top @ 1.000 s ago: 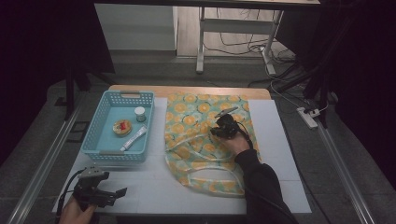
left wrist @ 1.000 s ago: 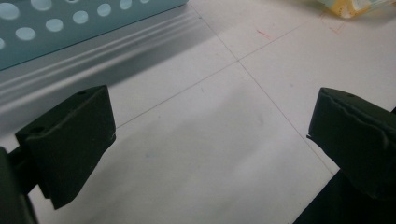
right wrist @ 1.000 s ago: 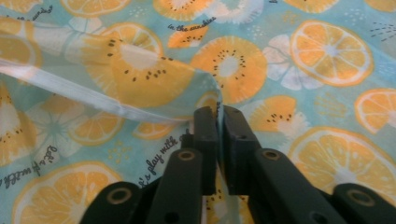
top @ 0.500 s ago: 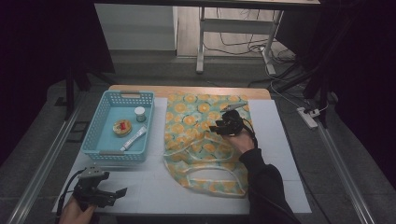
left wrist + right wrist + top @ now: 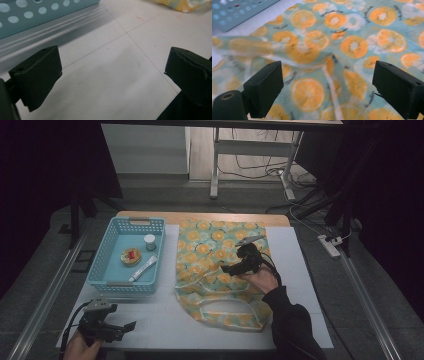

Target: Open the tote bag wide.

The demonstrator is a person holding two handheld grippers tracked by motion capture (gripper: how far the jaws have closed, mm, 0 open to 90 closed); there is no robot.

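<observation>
**Orange-print bag lying flat, not yet gripped**

Orange-and-teal fabric bag (image 5: 220, 270) lying spread on the white table cover (image 5: 300, 285), just right of the blue basket (image 5: 107, 270), handle loops toward the near edge. Hovering over the middle of the bag: right gripper (image 5: 235, 267), jaws wide apart, clamped on nothing; a raised fold of cloth showing ahead of the jaws in the right gripper view. Resting near the front left corner, well apart from the bag: left gripper (image 5: 120, 327), jaws likewise apart over bare table. Sitting in the basket: a small jar (image 5: 149, 241), a tube (image 5: 143, 268), a round red-topped item (image 5: 131, 256). Judging by this layout, work barely starting: bag ungrasped and unopened, basket items unmoved, gripping the cloth remaining.
</observation>
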